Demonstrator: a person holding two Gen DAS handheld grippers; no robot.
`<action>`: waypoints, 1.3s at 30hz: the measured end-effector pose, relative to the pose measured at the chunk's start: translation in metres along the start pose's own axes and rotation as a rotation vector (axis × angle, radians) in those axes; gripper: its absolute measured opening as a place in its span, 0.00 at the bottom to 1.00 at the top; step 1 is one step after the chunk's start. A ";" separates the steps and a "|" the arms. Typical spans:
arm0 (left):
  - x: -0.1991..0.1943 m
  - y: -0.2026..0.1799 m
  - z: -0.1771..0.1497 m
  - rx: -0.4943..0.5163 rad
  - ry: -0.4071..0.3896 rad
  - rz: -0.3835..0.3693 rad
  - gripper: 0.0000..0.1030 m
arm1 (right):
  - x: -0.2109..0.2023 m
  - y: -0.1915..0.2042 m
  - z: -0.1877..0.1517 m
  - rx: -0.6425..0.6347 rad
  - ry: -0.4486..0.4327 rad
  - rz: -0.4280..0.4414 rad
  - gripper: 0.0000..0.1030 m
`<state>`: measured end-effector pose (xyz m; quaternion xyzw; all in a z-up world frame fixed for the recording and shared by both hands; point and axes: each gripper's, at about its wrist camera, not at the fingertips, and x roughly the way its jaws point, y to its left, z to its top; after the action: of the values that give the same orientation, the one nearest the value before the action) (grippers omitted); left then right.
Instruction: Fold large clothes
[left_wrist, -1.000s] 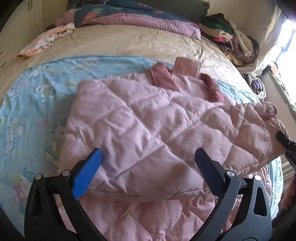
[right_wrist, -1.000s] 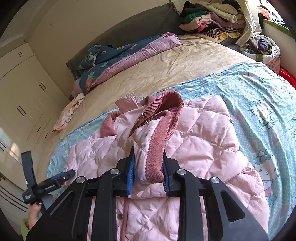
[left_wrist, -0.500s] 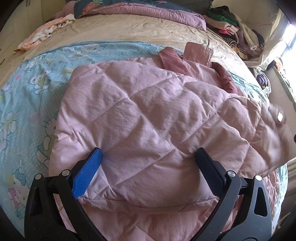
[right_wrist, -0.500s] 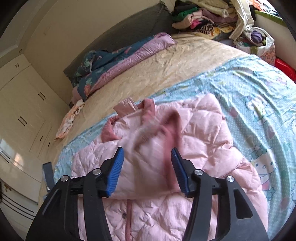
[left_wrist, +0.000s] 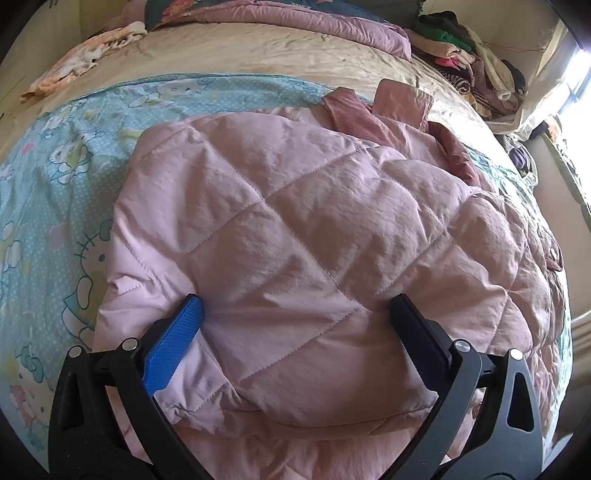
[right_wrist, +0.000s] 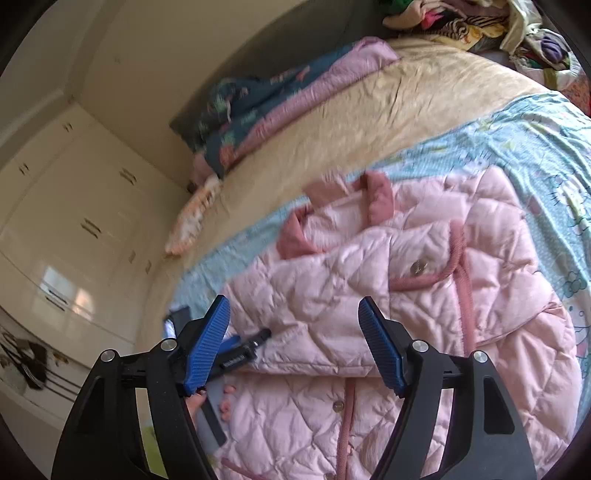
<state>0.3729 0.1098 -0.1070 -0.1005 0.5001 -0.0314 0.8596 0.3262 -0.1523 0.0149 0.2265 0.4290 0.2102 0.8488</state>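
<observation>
A wide bed (right_wrist: 424, 99) fills both views, covered by a beige sheet and, nearer the cameras, a pale blue cartoon-print blanket (left_wrist: 55, 192). A rumpled quilt and a heap of other clothes (left_wrist: 469, 70) lie at the far end, well apart from the work.

On the blue blanket lies the task's garment, a large pink quilted jacket (left_wrist: 314, 229) with a darker pink ribbed collar (right_wrist: 380, 199). Its sleeve (right_wrist: 369, 295) is folded across the chest, its darker trimmed cuff end and button lying flat on the front. The front placket with its buttons shows below the sleeve.

The left tool (left_wrist: 291, 314) has its jaws spread wide and presses down on the folded sleeve near its shoulder end, the padding bulging between the fingers without being pinched.

The right tool (right_wrist: 295, 343) hovers above the jacket with jaws opening and nothing between them.

Judging from this, one sleeve fold looks done. The other sleeve cannot be seen, and the body of the jacket appears not yet folded up, so most of the folding likely remains.
</observation>
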 end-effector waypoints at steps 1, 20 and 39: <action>0.000 0.000 0.000 0.002 -0.001 0.000 0.92 | 0.008 0.002 -0.002 -0.011 0.016 -0.005 0.69; -0.002 -0.003 -0.001 0.020 -0.006 0.001 0.92 | 0.096 -0.047 -0.022 -0.004 0.158 -0.197 0.69; -0.041 -0.013 -0.008 0.044 -0.024 -0.001 0.92 | 0.107 -0.052 -0.035 0.009 0.123 -0.220 0.70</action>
<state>0.3458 0.1027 -0.0734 -0.0821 0.4888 -0.0413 0.8675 0.3642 -0.1284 -0.1004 0.1685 0.5033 0.1276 0.8378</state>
